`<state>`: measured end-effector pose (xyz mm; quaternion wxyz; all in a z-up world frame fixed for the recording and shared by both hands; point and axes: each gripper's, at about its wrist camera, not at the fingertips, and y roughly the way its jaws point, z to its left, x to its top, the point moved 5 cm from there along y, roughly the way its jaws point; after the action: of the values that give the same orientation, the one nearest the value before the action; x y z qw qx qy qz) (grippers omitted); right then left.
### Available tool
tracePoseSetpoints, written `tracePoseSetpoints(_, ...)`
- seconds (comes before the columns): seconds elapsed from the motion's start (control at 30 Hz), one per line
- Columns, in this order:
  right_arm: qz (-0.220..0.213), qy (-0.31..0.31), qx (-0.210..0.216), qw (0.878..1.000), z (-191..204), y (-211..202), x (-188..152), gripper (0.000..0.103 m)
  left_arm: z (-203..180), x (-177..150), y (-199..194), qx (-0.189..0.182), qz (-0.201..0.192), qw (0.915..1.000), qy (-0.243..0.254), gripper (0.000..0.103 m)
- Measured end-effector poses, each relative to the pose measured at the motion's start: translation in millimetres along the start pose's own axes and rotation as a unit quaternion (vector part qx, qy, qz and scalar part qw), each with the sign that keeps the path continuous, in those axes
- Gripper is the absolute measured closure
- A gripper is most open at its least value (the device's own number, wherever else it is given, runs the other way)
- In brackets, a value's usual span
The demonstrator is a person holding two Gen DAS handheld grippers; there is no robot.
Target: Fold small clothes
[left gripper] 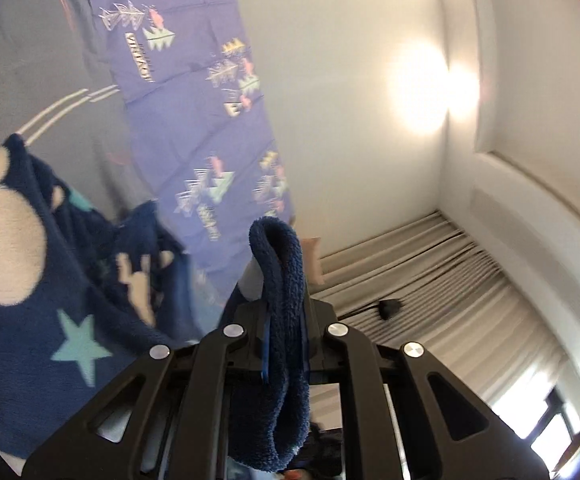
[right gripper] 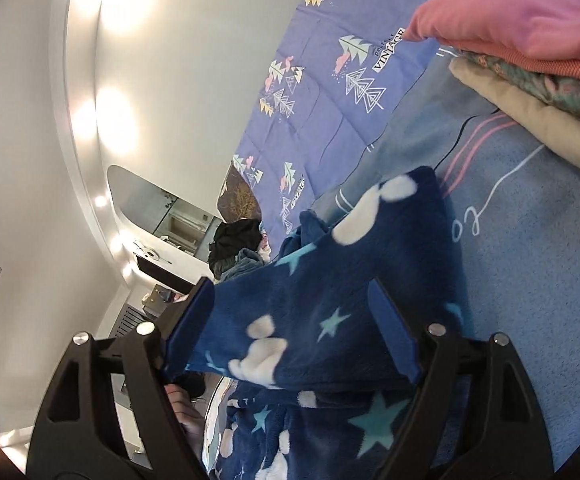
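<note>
Nearest, the left gripper [left gripper: 278, 280] is clamped on a folded edge of the navy fleece garment [left gripper: 30, 264], which loops up between its closed jaws and hangs left. The right gripper [right gripper: 290, 328] stands with jaws wide apart; the same star-patterned fleece [right gripper: 329, 300] lies between its pads, not pinched. Beneath spreads a blue-grey bed cover [right gripper: 529, 280], then a purple quilt [right gripper: 329, 100] printed with trees. Far right sits a stack of folded clothes [right gripper: 529, 40]. Beyond: white walls, beige curtains [left gripper: 449, 280].
</note>
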<state>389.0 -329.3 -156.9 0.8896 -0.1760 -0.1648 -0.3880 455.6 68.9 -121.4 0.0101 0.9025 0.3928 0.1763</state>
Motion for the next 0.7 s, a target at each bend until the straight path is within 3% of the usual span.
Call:
tracePoseSetpoints(0.13, -0.008, -0.008, 0.009, 1.0, 4, -5, 1, 0.022, -20, 10, 13, -0.05, -0.005, 0.9983, -0.03, 0.093)
tracePoseSetpoints(0.23, 0.034, -0.06, 0.068, 0.995, 31, -1, -5, 0.023, -46, 10, 31, -0.07, 0.006, 0.9971, -0.031, 0.093)
tracePoseSetpoints(0.3, 0.074, -0.117, 0.111, 0.984, 56, 2, -19, 0.031, -62, 9, 48, -0.084, 0.017, 0.9959, -0.029, 0.093)
tracePoseSetpoints(0.33, 0.105, -0.163, 0.139, 0.971, 75, 3, -34, 0.035, -71, 8, 58, -0.093, 0.026, 0.995, -0.028, 0.093)
tracePoseSetpoints(0.4, 0.141, -0.229, 0.146, 0.952, 95, 9, -58, 0.059, -86, 7, 75, -0.098, 0.039, 0.9942, -0.02, 0.093)
tracePoseSetpoints(0.47, 0.156, -0.299, 0.058, 0.94, 98, 25, -83, 0.079, -94, 6, 87, -0.094, 0.048, 0.9943, -0.016, 0.093)
tracePoseSetpoints(0.5, 0.154, -0.329, -0.012, 0.932, 92, 37, -94, 0.086, -99, 5, 92, -0.096, 0.055, 0.9936, -0.02, 0.093)
tracePoseSetpoints(0.63, 0.165, -0.346, -0.169, 0.908, 63, 63, -115, 0.092, -121, 6, 99, -0.088, 0.066, 0.9939, 0.005, 0.093)
tracePoseSetpoints(0.7, 0.144, -0.321, -0.226, 0.909, 48, 61, -107, 0.093, -128, 4, 95, -0.081, 0.068, 0.9941, 0.024, 0.093)
